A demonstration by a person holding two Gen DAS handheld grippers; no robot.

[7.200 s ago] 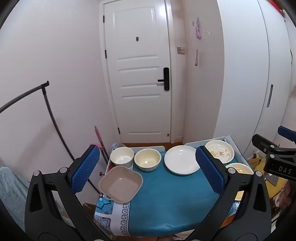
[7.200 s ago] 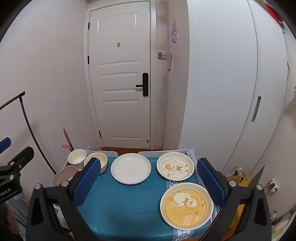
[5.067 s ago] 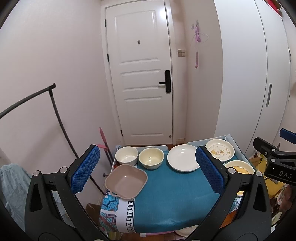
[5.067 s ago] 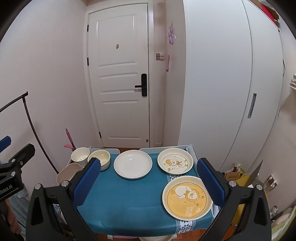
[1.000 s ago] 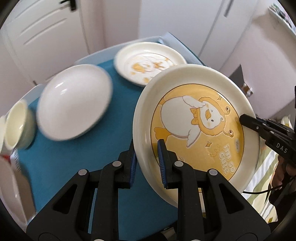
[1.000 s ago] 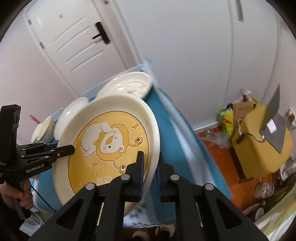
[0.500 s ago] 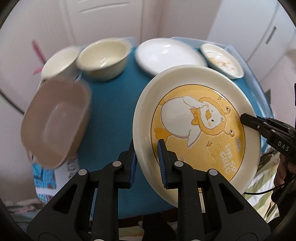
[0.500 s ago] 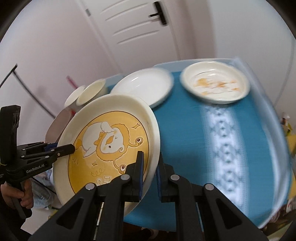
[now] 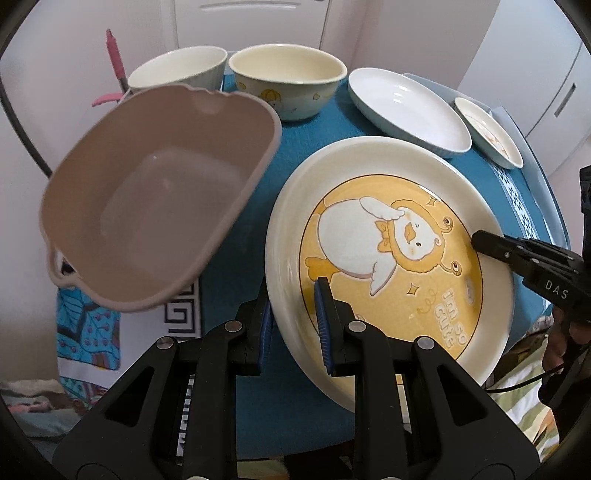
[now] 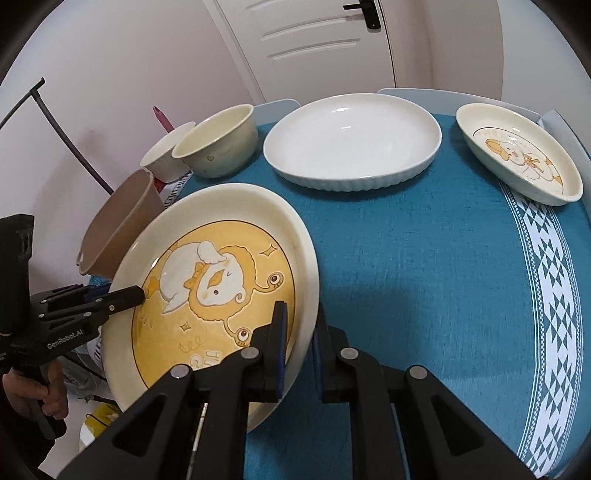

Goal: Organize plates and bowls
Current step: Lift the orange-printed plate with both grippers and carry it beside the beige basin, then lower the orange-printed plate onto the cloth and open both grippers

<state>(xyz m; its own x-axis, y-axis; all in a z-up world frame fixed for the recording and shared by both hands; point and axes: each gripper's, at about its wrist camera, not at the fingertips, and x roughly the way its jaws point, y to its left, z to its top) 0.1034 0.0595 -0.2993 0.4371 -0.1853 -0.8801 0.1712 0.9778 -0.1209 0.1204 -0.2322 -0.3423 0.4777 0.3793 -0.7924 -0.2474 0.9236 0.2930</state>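
A large cream plate with a yellow duck picture [image 9: 391, 251] is held between both grippers above the table's near left part. My left gripper [image 9: 295, 314] is shut on its left rim. My right gripper [image 10: 297, 332] is shut on its right rim [image 10: 306, 266]. The plate also fills the left of the right wrist view [image 10: 210, 280]. A brown square bowl [image 9: 147, 199] sits at the table's left edge, beside the plate. Behind stand a white ribbed bowl [image 9: 177, 72], a cream bowl [image 9: 288, 81], a plain white plate [image 9: 406, 107] and a small duck plate [image 9: 487, 129].
The table carries a teal cloth [image 10: 424, 266] with a white patterned band at its right end [image 10: 550, 258]. A white door [image 10: 317, 33] and pink wall stand behind. A black curved rack pole [image 10: 62, 136] rises at the left. Bedding lies below the table's front edge [image 9: 524, 384].
Both grippers have carried the duck plate leftward and lower over the table, so the brown bowl and cream bowls now sit close beside it. Both grips on the rim are unchanged.
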